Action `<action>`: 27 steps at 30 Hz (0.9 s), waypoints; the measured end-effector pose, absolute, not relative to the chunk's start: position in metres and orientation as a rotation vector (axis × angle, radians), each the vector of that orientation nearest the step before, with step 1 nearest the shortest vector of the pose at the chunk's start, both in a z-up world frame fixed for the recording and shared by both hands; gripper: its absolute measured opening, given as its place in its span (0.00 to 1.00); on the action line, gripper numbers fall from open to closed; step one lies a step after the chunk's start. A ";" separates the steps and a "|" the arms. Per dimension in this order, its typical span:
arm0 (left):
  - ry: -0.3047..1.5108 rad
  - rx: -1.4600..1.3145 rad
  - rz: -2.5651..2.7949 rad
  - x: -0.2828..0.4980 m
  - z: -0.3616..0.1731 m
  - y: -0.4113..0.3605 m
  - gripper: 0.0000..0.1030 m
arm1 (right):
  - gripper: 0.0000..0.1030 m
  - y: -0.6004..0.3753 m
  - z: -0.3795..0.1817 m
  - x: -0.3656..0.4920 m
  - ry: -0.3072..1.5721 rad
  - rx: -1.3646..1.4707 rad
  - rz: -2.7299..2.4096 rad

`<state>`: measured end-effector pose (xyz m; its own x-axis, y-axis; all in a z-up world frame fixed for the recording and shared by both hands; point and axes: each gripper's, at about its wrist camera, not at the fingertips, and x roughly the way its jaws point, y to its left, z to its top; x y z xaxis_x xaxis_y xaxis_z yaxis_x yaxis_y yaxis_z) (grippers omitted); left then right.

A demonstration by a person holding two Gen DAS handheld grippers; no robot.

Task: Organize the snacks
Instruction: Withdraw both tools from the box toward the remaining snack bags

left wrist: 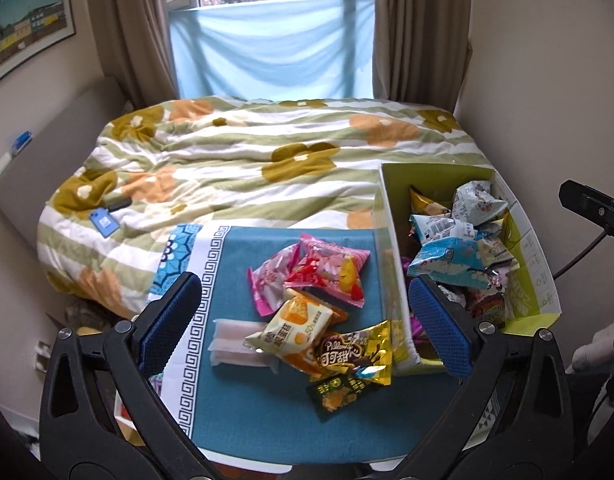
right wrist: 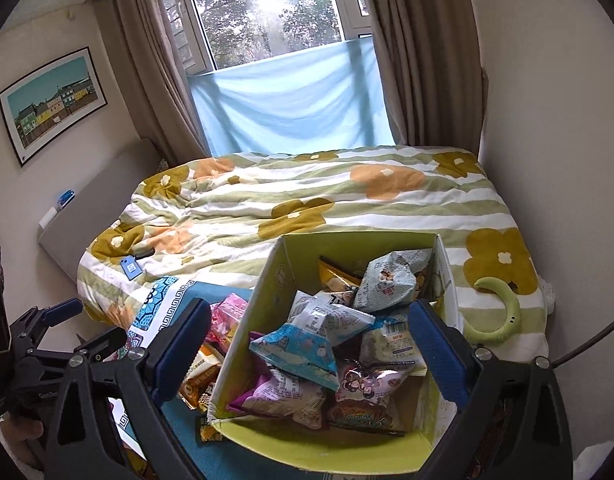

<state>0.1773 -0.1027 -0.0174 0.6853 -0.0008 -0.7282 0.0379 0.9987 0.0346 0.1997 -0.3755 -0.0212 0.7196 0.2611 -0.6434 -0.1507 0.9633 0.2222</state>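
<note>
Snack pile [left wrist: 319,312] on teal cloth [left wrist: 267,412], centre of left view. Pink pack [left wrist: 333,270] long axis runs upper left to lower right; gold pack [left wrist: 357,350] lies roughly level; white bar [left wrist: 239,342] lies level at pile's left. Box [right wrist: 263,304] just right of pile, open top up, full of packs. Left tongs [left wrist: 307,328] released, empty, straddling pile from above. Right tongs [right wrist: 307,352] released, empty, poised over box, blue packet [right wrist: 303,344] between fingers, untouched.
</note>
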 end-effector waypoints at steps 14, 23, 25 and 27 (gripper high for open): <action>0.871 -0.036 -0.040 0.160 -0.051 0.024 0.99 | 0.95 -0.300 -0.036 0.161 0.753 0.142 0.219; 0.931 0.112 -0.238 0.182 -0.077 0.057 0.99 | 0.95 -0.236 -0.060 0.137 0.777 0.169 0.095; 0.942 0.130 -0.288 0.189 -0.082 0.060 0.99 | 0.95 -0.226 -0.068 0.133 0.793 0.191 0.058; 0.958 0.139 -0.342 0.197 -0.089 0.060 0.99 | 0.95 -0.216 -0.076 0.130 0.814 0.202 0.018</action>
